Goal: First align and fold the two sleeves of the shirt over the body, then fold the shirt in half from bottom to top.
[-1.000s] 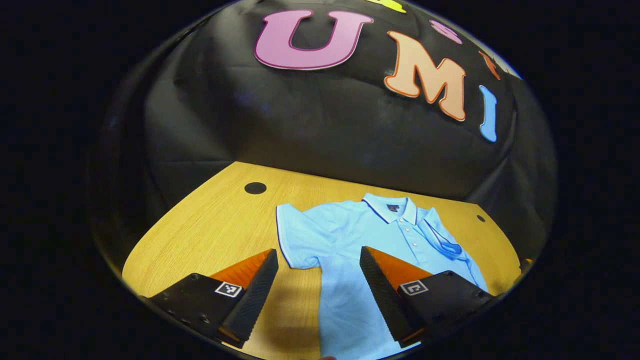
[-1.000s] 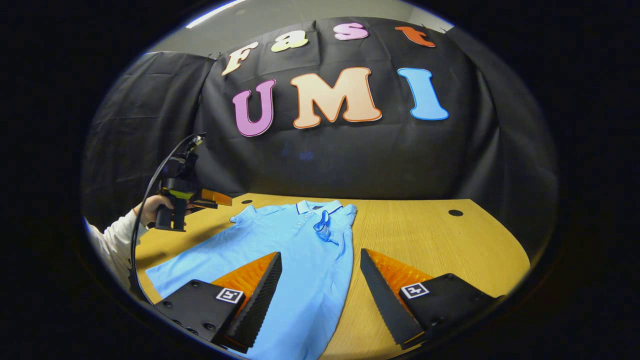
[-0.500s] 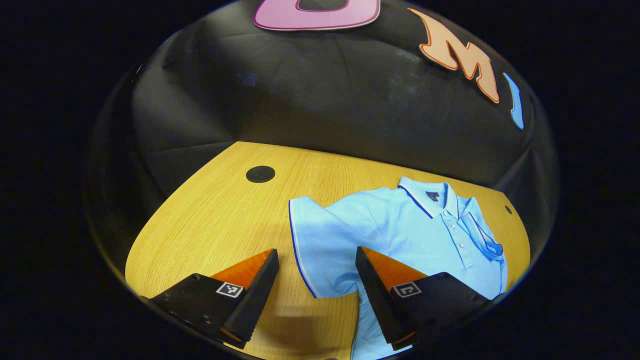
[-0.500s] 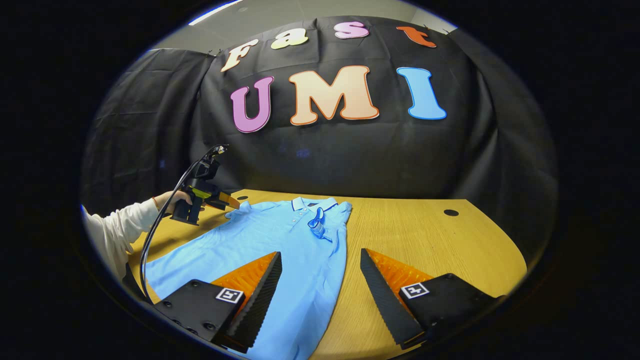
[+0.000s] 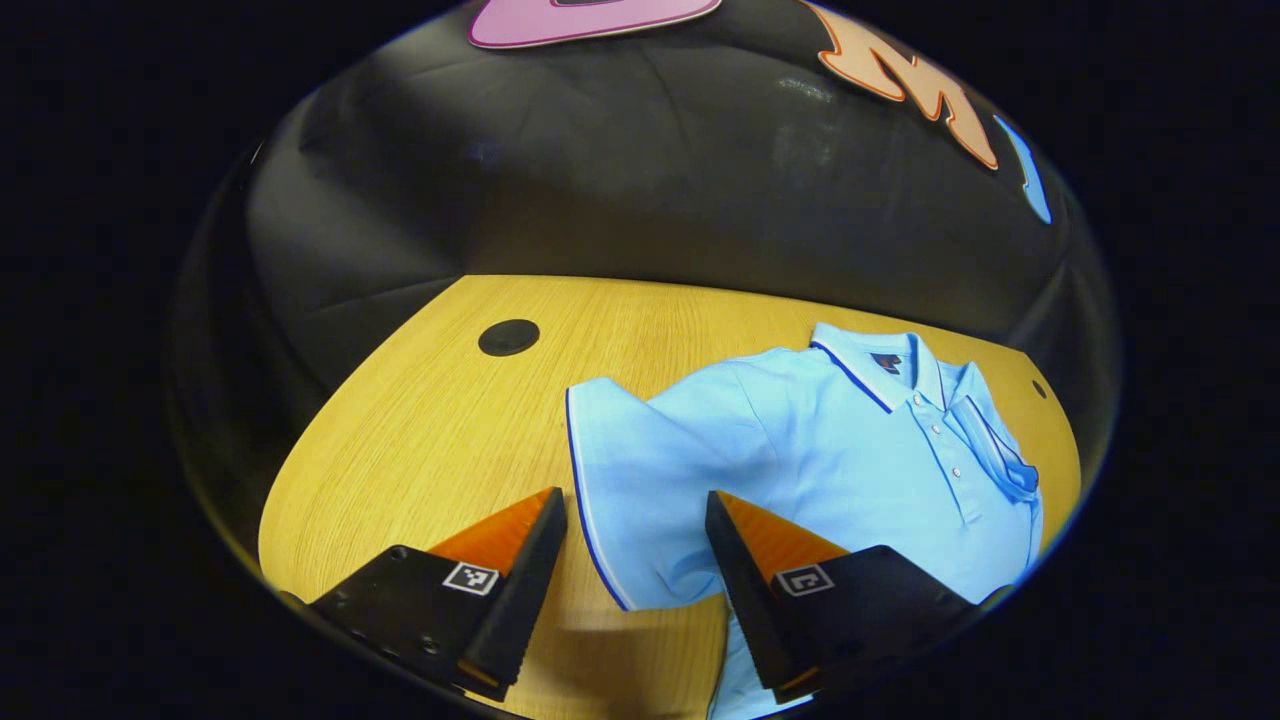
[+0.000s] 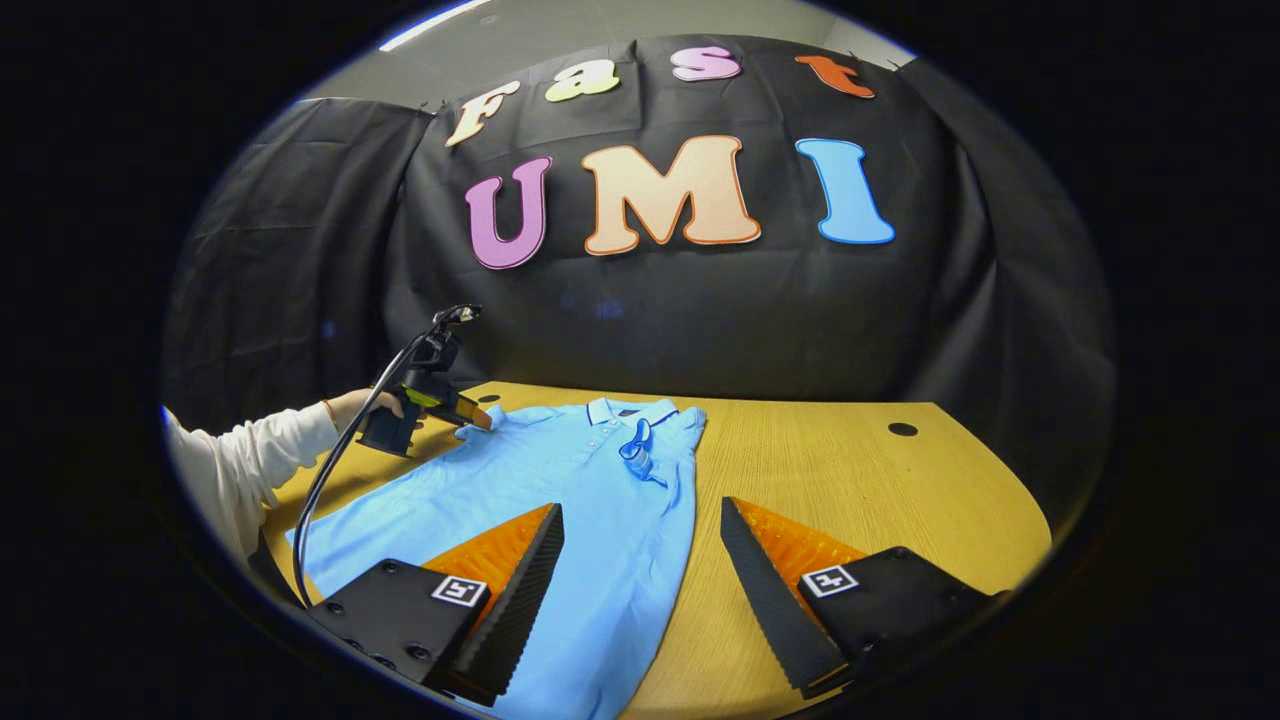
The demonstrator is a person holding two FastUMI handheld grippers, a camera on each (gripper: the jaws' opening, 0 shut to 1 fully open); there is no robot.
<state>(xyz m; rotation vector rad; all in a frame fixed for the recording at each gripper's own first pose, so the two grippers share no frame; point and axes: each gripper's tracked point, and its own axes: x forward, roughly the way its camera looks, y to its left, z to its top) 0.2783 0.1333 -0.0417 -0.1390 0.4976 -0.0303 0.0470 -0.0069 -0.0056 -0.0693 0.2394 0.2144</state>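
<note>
A light blue polo shirt [image 5: 820, 450] [image 6: 560, 500] lies flat on the wooden table, collar toward the wall. One sleeve [image 5: 985, 445] [image 6: 640, 450] is folded over the chest near the collar. The other sleeve [image 5: 625, 500] lies spread out, its dark-trimmed cuff edge between the fingers of my left gripper [image 5: 630, 590], which stands open just above it. In the right gripper view that left gripper [image 6: 440, 400], held by a hand in a white sleeve, hovers at the spread sleeve. My right gripper [image 6: 640, 590] is open over the shirt's lower right edge.
The wooden table [image 6: 850, 480] [image 5: 430, 430] has a round black grommet [image 5: 508, 337] left of the shirt and another [image 6: 902, 429] at the back right. Black cloth walls close off the back and sides. A cable [image 6: 330, 480] trails from the left gripper.
My left gripper has moved forward and down toward the spread sleeve, so the cuff edge now lies between its fingers. The right gripper has stayed in place.
</note>
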